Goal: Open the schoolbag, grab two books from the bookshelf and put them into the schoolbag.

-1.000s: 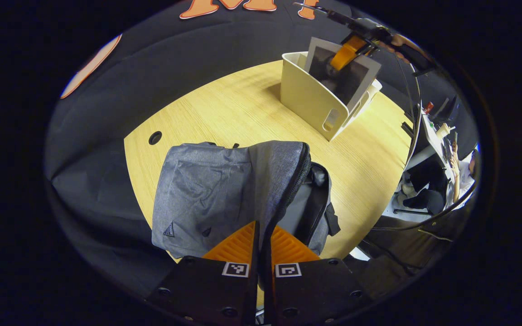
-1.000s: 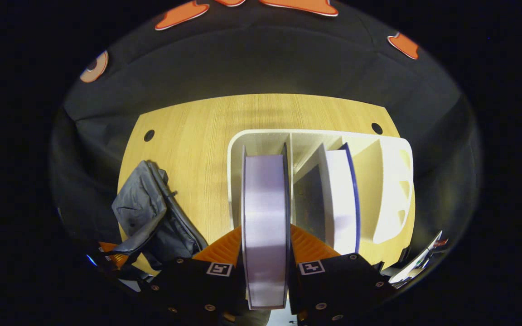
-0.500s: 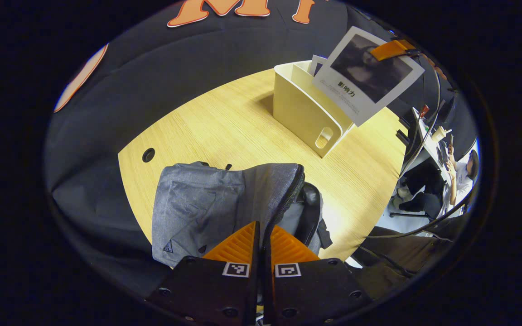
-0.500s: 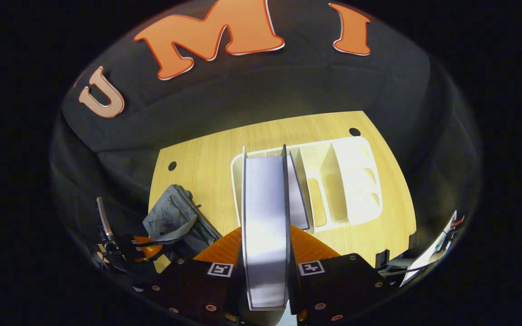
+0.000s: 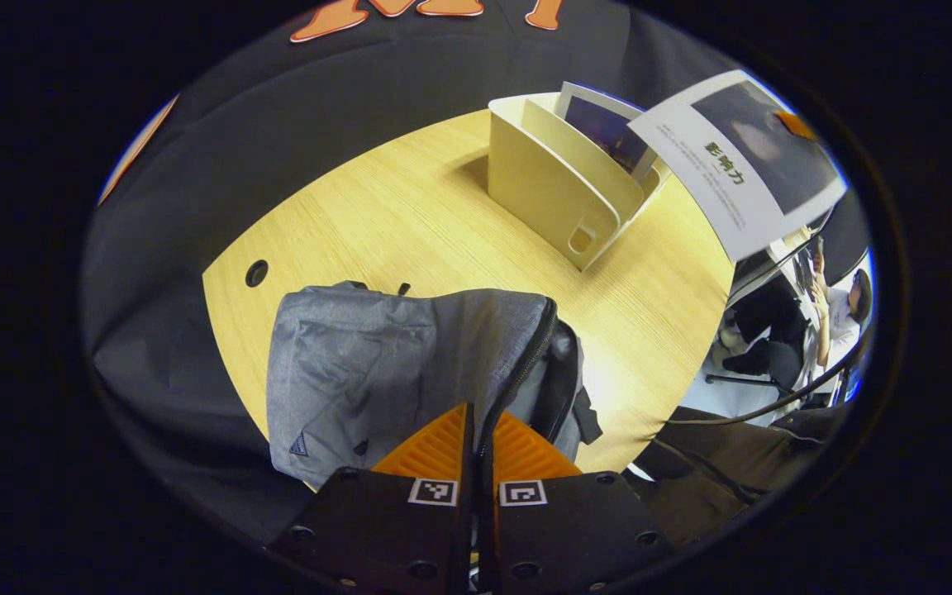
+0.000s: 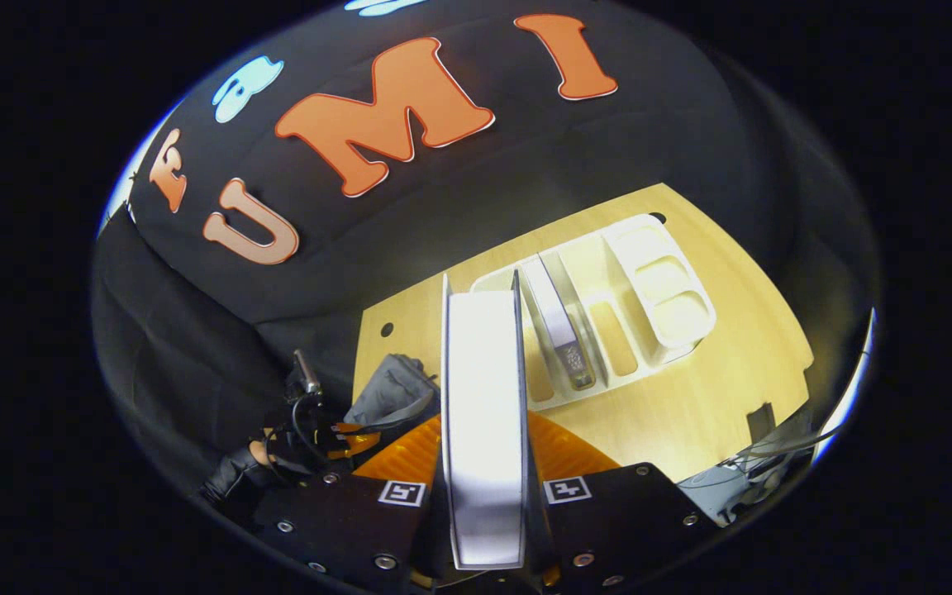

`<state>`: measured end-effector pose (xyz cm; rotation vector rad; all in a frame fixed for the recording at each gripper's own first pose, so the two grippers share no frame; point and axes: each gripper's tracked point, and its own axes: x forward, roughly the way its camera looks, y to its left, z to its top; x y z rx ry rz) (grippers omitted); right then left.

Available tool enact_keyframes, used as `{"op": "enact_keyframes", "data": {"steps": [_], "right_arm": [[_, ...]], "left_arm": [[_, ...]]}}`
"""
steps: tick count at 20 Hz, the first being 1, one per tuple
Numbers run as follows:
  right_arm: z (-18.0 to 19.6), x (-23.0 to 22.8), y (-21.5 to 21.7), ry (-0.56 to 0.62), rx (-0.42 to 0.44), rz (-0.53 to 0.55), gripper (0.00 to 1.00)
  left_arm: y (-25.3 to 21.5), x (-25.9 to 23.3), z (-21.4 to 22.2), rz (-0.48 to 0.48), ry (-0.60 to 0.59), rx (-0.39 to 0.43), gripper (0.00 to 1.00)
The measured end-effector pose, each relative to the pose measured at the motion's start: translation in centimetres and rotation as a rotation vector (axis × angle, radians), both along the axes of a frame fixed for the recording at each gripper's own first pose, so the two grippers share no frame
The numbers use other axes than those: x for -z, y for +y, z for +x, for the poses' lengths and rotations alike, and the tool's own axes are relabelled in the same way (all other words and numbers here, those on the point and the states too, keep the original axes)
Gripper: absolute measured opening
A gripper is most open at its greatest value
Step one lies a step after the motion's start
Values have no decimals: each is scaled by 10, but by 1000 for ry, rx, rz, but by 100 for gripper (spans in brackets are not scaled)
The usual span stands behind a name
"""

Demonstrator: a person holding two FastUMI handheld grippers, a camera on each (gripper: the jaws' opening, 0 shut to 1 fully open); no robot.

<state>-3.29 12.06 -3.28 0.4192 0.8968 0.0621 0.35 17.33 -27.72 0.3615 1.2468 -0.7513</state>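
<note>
The first book point(image 6: 484, 430), seen fore-edge on in the right gripper view, is clamped between the two fingers of the right gripper point(image 6: 484, 450) and carried clear above the bookshelf point(image 6: 608, 330). The left gripper view shows the same book point(image 5: 740, 157) cover-on, raised in the air beside the white bookshelf point(image 5: 550, 186), in which a second book point(image 5: 604, 124) leans in a slot; the right gripper view shows that second book point(image 6: 559, 330) from above, standing in a compartment next to the emptied one.

The grey schoolbag point(image 5: 377, 372) lies on the wooden table point(image 5: 410, 215), well apart from the bookshelf, its zipper point(image 5: 525, 372) open and the dark interior exposed. The left gripper point(image 5: 476, 446) has its fingers pressed together on the edge of the bag's flap by the zipper, apparently holding the mouth open.

Step in hand, as judged: carrying the first book to the bag. It would go best if the book were turned so a narrow edge leads into the opening, parallel to the zipper line, while the left gripper lifts the flap to widen the mouth; release should wait until the book is well inside.

Only the left gripper view gives the width of the opening; the right gripper view shows the bag point(image 6: 393, 388) largely behind the book.
</note>
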Motion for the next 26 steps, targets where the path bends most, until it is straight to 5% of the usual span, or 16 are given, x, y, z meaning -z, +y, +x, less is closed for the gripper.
{"op": "enact_keyframes", "data": {"steps": [15, 26], "right_arm": [[-12, 117, 67, 16, 45, 381, 36], [44, 211, 157, 32, 77, 542, 36]], "left_arm": [[-30, -27, 23, -96, -35, -172, 4], [-41, -34, 20, -182, -68, -310, 4]]}}
